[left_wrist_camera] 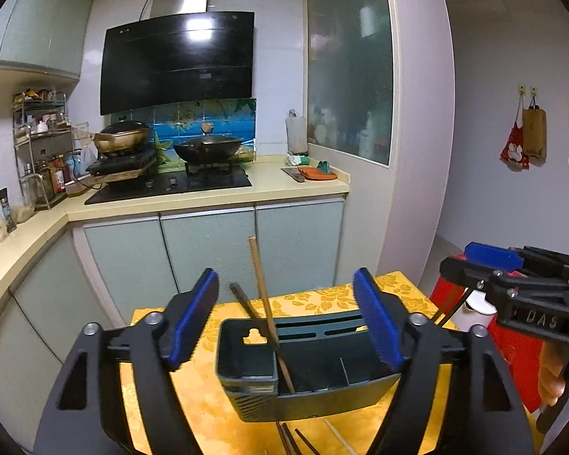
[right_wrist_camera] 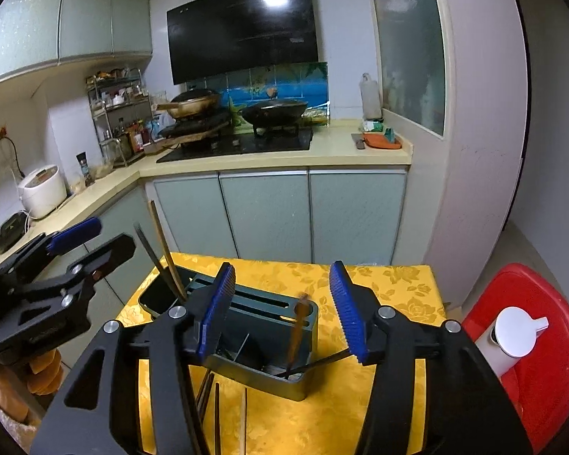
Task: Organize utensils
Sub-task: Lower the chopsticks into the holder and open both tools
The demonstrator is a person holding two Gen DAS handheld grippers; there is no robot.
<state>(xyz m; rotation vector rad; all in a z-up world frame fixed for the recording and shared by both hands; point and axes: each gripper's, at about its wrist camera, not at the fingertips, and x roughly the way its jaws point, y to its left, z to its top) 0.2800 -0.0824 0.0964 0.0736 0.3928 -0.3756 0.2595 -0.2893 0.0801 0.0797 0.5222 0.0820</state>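
Chopsticks [left_wrist_camera: 271,318] lean in the left compartment of the dark green utensil caddy [left_wrist_camera: 303,390], which sits on the yellow tablecloth [right_wrist_camera: 379,284] between and just beyond the fingers of both tools, probably so either can drop pieces in. The left gripper [left_wrist_camera: 288,326] is spread wide and holds nothing; the right gripper [right_wrist_camera: 284,314] is likewise released and empty. A blurred brown stick [right_wrist_camera: 297,331] stands in the caddy's right-hand compartment. More chopsticks [right_wrist_camera: 212,405] lie loose below the grippers, cut off by the frame.
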